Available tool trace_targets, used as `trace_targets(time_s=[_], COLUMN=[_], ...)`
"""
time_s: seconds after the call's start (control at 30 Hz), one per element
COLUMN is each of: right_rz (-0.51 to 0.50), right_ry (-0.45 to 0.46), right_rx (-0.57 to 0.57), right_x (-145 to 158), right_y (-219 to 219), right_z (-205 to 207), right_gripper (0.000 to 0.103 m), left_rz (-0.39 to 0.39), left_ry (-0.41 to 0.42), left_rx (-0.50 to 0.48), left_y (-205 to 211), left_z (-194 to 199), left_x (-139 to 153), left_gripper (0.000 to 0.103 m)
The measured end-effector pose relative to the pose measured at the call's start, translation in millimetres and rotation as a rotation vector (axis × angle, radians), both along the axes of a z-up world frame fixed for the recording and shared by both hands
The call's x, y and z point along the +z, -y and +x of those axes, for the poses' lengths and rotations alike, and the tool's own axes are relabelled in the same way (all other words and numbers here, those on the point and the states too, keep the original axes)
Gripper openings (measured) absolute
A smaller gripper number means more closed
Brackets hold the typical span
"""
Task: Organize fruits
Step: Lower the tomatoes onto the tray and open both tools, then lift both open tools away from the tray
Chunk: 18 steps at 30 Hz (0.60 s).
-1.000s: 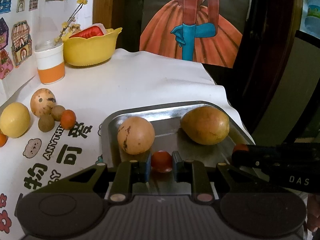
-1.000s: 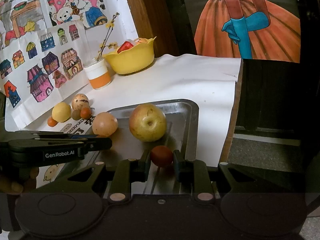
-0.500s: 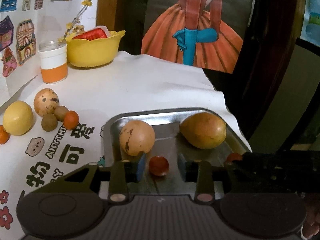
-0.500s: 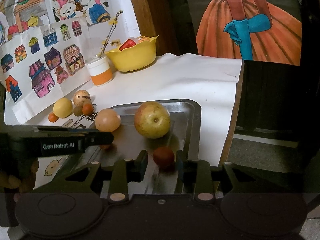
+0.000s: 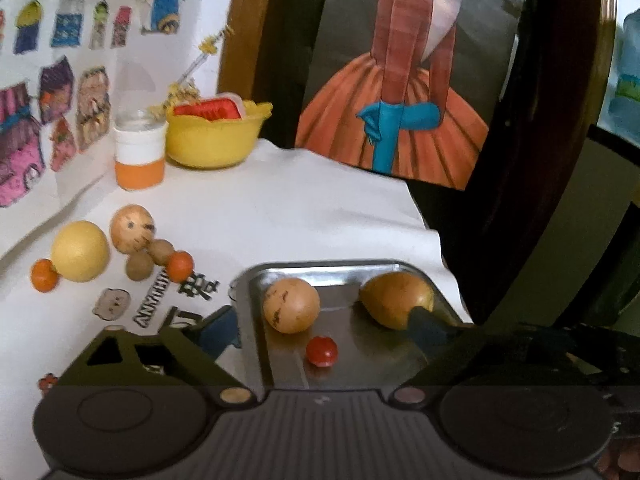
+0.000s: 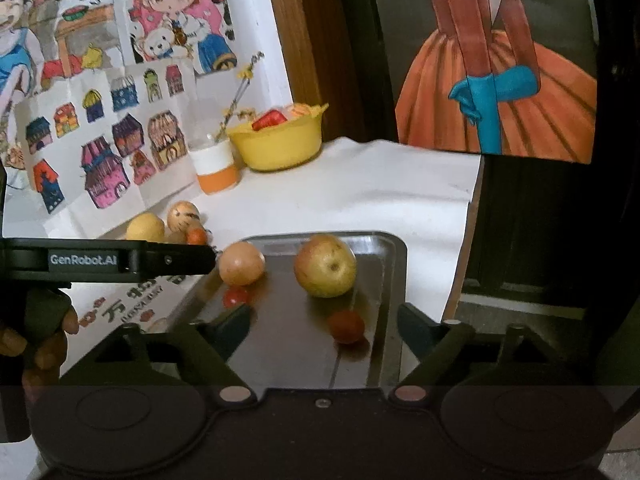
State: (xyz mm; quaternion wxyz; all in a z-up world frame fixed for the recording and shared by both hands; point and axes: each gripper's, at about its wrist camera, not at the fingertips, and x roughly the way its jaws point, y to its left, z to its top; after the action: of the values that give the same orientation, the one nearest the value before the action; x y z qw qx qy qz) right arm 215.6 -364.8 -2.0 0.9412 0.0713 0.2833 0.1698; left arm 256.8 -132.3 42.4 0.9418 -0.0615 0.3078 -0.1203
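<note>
Left wrist view: two small red fruits lie released on the metal tray (image 5: 440,304)

Both the left hand-held gripper (image 5: 320,330) and the right hand-held gripper (image 6: 324,326) are seen spread wide and empty; a small red fruit (image 5: 322,351) rests between each pair of fingers, beside the two larger fruits. A reach to the fruits left on the counter (image 5: 280,208), near the yellow fruit (image 5: 80,251), is judged the next move

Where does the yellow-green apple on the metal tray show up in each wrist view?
Left wrist: the apple lies at the tray's far right, partly behind the right finger.
Right wrist: the apple lies at centre, at the tray's far end.
Shared landmark: the yellow bowl at the back.
</note>
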Motion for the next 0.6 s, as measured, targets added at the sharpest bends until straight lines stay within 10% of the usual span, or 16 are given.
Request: trace_targets(time_s=[0.6], right_rz=[-0.038], right_ry=[0.041], right_rx=[0.038], right_x=[43.1], right_y=[-33.4], right_z=[-105.5], right_gripper=[0.102], left_rz=[0.008], left_ry=[0.082], left_rx=[0.028], left_y=[-38.8], left_z=[-96.0], left_x=[32.7], left_gripper=[0.102])
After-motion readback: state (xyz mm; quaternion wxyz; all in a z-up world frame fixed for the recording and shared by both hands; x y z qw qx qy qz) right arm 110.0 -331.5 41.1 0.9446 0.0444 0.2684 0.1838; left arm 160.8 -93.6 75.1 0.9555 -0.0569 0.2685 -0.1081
